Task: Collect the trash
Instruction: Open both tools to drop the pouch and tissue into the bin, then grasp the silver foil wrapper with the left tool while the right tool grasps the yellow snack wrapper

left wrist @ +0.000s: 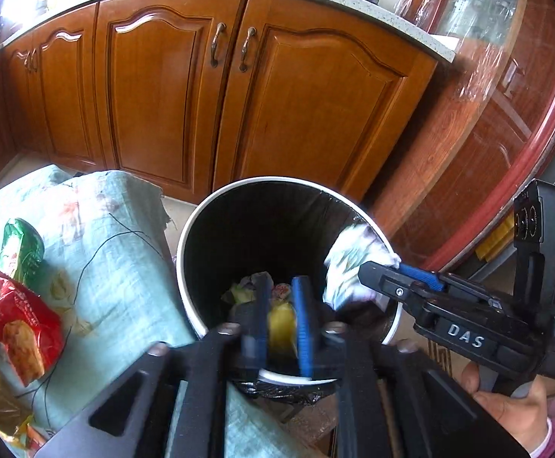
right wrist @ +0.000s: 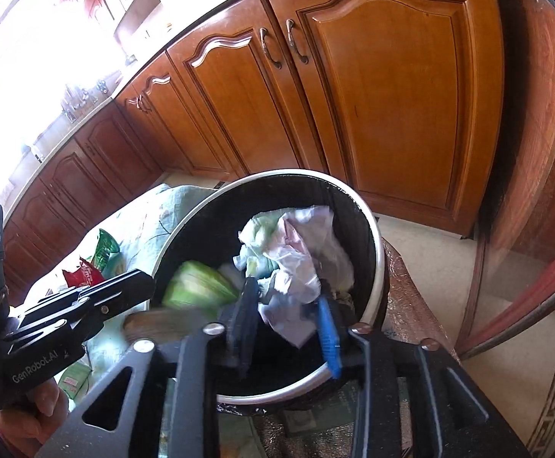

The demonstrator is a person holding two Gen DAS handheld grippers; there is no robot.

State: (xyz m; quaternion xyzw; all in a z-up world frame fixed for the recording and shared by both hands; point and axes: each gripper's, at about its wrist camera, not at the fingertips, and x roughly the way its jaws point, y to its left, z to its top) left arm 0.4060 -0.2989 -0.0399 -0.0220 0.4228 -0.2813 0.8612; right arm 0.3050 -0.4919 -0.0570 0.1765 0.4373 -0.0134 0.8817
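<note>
A round trash bin [left wrist: 201, 225] with a white rim and black liner stands in front of the wooden cabinets; it also shows in the right wrist view [right wrist: 373, 229]. My left gripper [left wrist: 280, 316] is open above the bin, with a yellow-green wrapper [left wrist: 282, 322] blurred between its fingers, below them; the right wrist view shows it as a green blur [right wrist: 197, 286] in the bin's mouth. My right gripper [right wrist: 289, 305] is shut on crumpled white paper [right wrist: 300, 263] over the bin's right side; the paper also shows in the left wrist view [left wrist: 350, 263].
A pale green floral cloth [left wrist: 98, 252] covers a surface left of the bin, with a red snack bag [left wrist: 25, 324] and a green bag [left wrist: 18, 248] on it. Wooden cabinet doors [left wrist: 163, 95] stand behind. A round wooden table [left wrist: 487, 133] stands at the right.
</note>
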